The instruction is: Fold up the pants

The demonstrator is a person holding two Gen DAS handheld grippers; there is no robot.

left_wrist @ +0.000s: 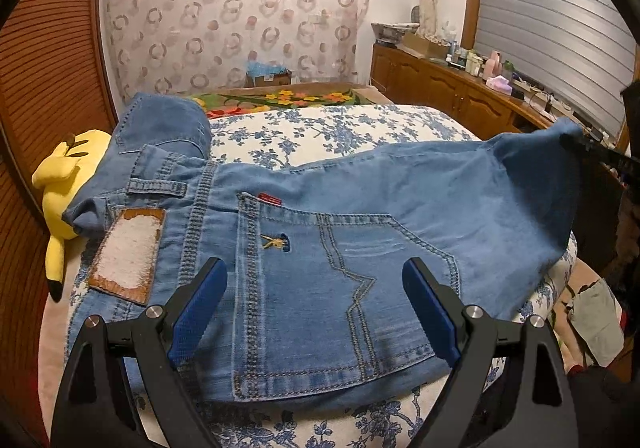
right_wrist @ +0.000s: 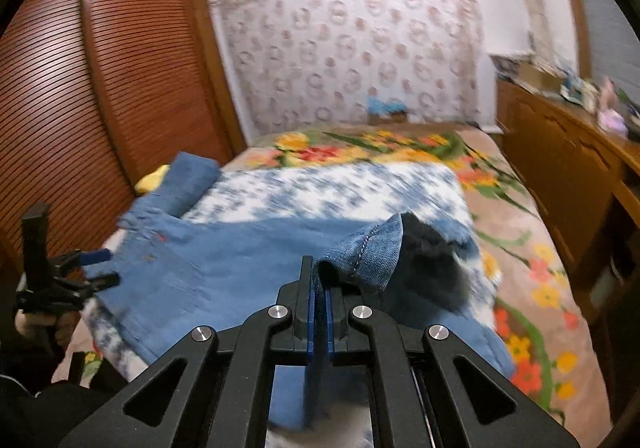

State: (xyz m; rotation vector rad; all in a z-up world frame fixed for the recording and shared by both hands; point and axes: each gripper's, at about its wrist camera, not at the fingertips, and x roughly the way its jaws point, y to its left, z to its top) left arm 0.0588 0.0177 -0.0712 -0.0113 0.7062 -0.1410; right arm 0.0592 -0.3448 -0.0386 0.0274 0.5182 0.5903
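Both of my black grippers with blue pads are at work on the faded blue denim pants [left_wrist: 320, 248], which lie across the white bedspread printed with blue flowers [left_wrist: 320, 128]. My right gripper [right_wrist: 319, 312] is clamped on a leg hem [right_wrist: 360, 252], lifting that folded edge off the bed at the centre of the right wrist view; the stitched seam stands just above the pads. My left gripper [left_wrist: 316, 304] hangs with its fingers wide apart over the back pocket [left_wrist: 340, 312], touching nothing that I can see.

In the left wrist view the pants run with their long axis from left to right: waistband at the left, near the yellow plush toy [left_wrist: 60, 188], and the leg stretching to the raised end at the right edge. The seat faces up.

On the waistband sits a brown leather patch [left_wrist: 128, 260] whose face is worn white, with no legible writing. A small red tab [left_wrist: 270, 199] sits at the pocket's top edge, its lettering too small to read. A little yellow embroidered emblem [left_wrist: 274, 242] marks the pocket.
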